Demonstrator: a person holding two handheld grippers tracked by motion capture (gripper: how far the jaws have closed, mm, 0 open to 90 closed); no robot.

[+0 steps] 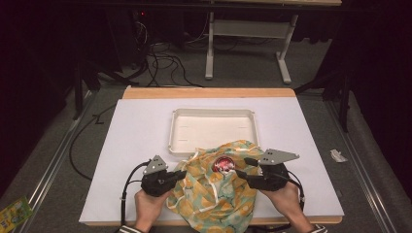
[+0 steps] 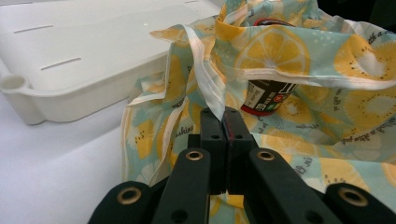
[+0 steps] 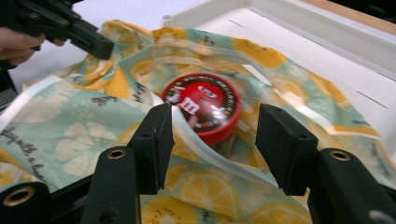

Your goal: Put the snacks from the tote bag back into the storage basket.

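Bag (image 1: 218, 187) lies at the table's (image 1: 126, 145) near edge, six o'clock of the white tray (image 1: 212, 128), a red-lidded tub (image 1: 224, 164) in its mouth. Left gripper (image 1: 180, 174) pinches the bag's rim; right gripper (image 1: 241, 167) stands half-wide over the other rim, clamping nothing. Judged midway: the tub remains inside. Open table lies at nine and three o'clock.

One lemon-print cloth bag (image 1: 218, 189); one red-lidded candy tub (image 1: 224, 164) inside it; one white tray (image 1: 212, 127). Two hand-held grippers: left hand-held gripper (image 1: 181, 174); right hand-held gripper (image 1: 245, 167). One white surface (image 1: 136, 145).
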